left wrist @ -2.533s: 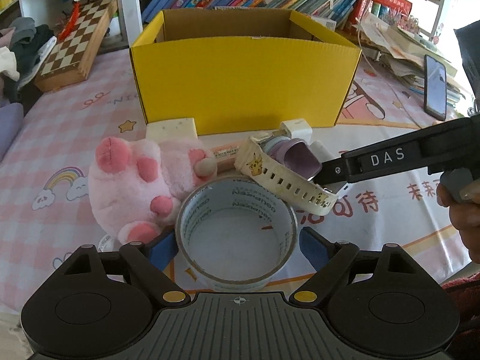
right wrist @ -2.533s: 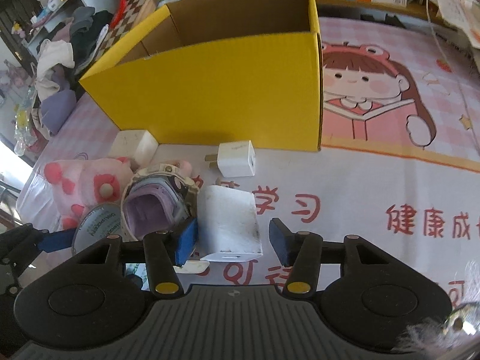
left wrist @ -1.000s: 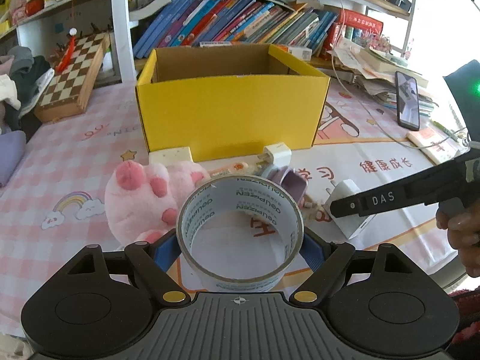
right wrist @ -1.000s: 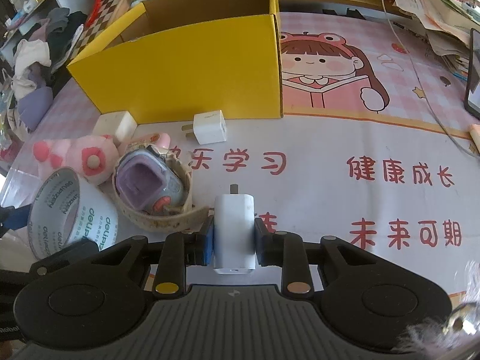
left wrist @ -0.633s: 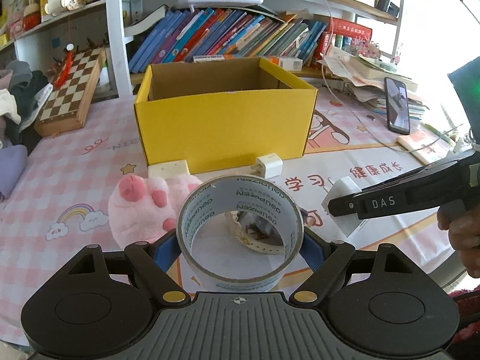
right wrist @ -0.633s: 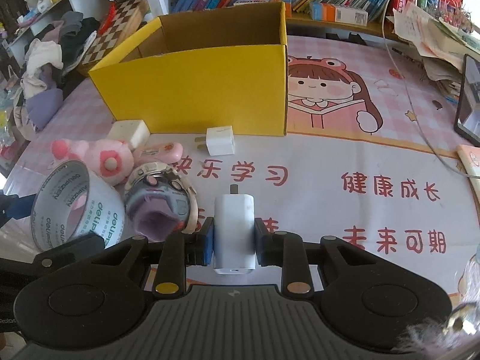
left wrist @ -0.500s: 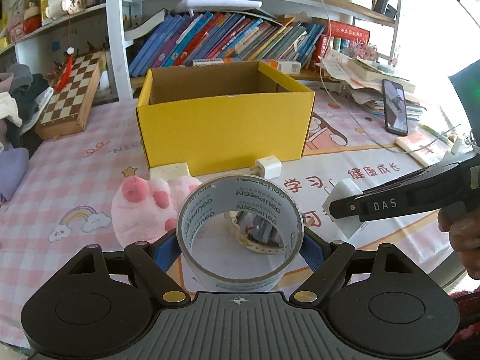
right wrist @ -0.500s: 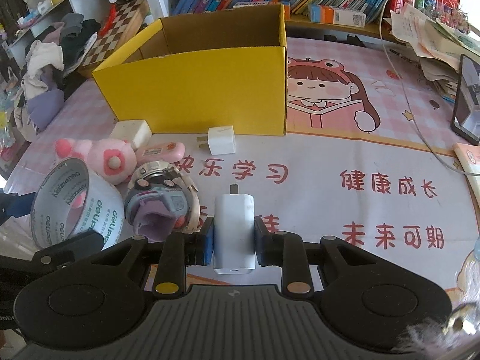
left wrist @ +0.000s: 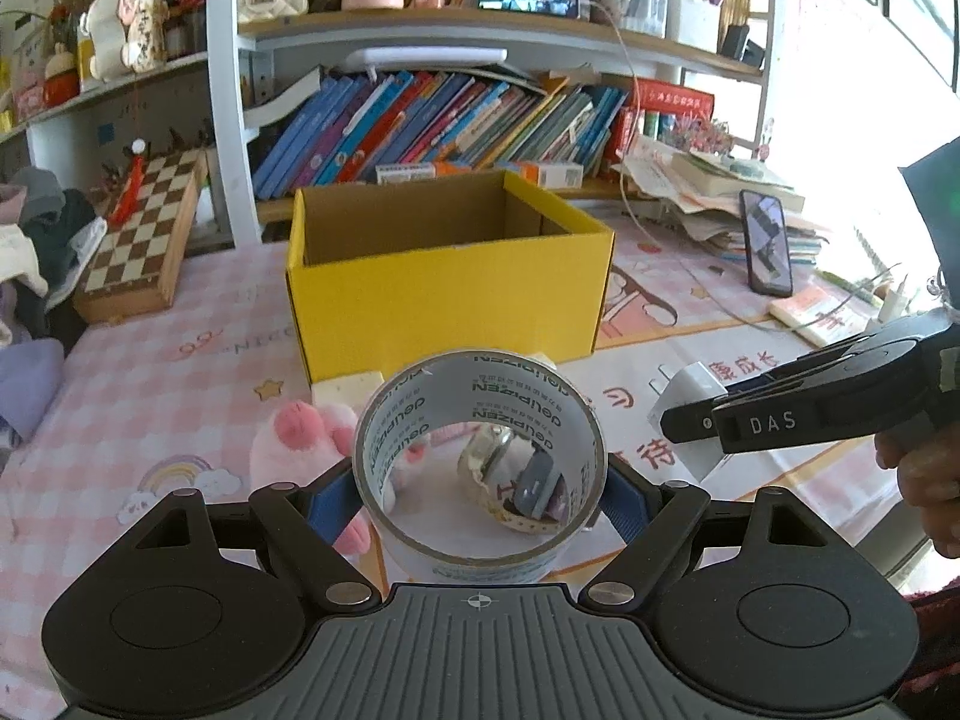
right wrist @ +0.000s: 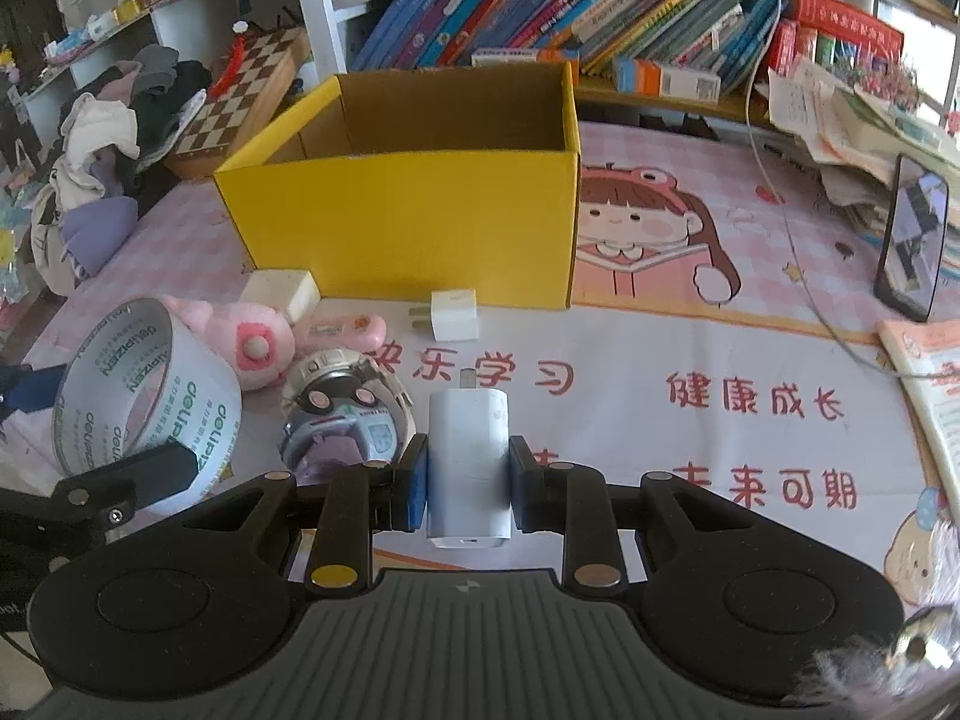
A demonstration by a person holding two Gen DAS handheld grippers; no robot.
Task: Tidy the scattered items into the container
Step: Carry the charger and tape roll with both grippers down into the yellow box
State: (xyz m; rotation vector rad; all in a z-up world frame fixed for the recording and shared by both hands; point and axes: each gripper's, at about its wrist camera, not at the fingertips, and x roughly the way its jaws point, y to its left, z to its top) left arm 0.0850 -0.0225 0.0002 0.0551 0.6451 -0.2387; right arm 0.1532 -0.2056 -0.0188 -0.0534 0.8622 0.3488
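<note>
Both grippers are loaded for the drop: left gripper (left wrist: 479, 489) fingers clamp the tape roll (left wrist: 477, 462) at bottom centre, right gripper (right wrist: 468, 480) squeezes the white charger (right wrist: 468, 456), yellow box (right wrist: 414, 192) waiting open up top.

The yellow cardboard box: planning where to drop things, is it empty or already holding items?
Cannot tell fully: the yellow cardboard box shows only bare inner walls; its floor is hidden.

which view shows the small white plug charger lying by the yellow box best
The right wrist view: the small white plug charger lies unobstructed in front of the yellow cardboard box, prongs visible. In the left wrist view the clear tape roll hides all but a white sliver of it.
</note>
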